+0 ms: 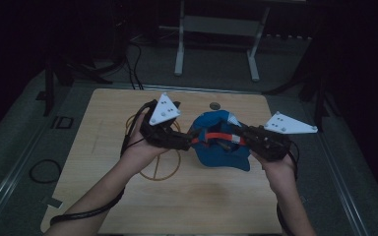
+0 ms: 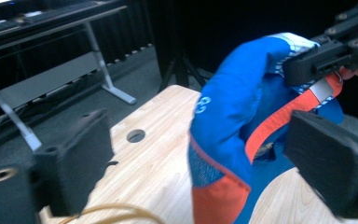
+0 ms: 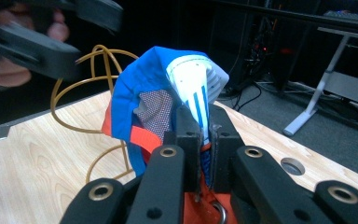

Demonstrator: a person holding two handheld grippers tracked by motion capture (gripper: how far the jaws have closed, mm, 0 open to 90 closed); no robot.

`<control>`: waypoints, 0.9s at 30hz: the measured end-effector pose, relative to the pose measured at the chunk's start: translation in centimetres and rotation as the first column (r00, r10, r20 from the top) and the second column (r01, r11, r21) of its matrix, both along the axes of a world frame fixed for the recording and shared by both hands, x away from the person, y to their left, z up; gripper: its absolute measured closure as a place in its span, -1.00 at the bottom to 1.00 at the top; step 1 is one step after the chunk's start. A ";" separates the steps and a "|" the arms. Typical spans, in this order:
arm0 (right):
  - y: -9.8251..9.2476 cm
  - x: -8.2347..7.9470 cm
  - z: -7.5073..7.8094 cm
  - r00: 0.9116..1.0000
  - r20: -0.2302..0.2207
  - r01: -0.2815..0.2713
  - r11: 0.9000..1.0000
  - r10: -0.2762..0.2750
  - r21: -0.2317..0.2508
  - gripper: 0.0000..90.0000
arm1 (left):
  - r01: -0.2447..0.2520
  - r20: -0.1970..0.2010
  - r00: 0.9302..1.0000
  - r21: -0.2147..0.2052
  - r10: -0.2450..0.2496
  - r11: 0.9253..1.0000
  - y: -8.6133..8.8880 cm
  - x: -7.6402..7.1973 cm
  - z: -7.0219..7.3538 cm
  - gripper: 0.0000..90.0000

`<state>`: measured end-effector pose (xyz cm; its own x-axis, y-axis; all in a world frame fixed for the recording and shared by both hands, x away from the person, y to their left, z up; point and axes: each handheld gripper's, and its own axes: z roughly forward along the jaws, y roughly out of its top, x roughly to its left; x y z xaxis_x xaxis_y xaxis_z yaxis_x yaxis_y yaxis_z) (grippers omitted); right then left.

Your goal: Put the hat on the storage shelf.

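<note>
A blue garment (image 1: 221, 152) with an orange band and a white striped patch is held up over the wooden table (image 1: 187, 196). My right gripper (image 1: 241, 137) is shut on its striped edge, and the cloth (image 3: 149, 88) rises from between the closed jaws of this gripper (image 3: 205, 135). My left gripper (image 1: 184, 142) is open, its jaws standing wide on either side of the garment's (image 2: 233, 102) blue and orange edge. A gold wire hanger (image 1: 162, 169) lies on the table behind and under the left gripper (image 2: 200, 168).
A round hole (image 1: 215, 105) sits near the table's far edge. Beyond the table stands a grey desk frame (image 1: 179, 49) on a dark floor. A loop of cable (image 1: 44, 171) lies on the floor to the left.
</note>
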<state>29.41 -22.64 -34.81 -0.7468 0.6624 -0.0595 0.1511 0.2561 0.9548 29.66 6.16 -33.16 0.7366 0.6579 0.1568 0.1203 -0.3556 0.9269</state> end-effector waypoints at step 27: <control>-0.3 -1.0 -0.4 1.000 0.004 -0.020 1.000 0.020 0.002 0.90 | 0.013 -0.143 0.990 0.140 0.007 0.990 -5.4 2.8 -2.7 0.36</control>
<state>28.39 -22.94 -35.22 -0.7593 0.6478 -0.0615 0.1418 0.2569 0.9560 32.49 0.72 -35.90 0.7598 0.6348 0.1406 0.2467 -0.4816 0.8410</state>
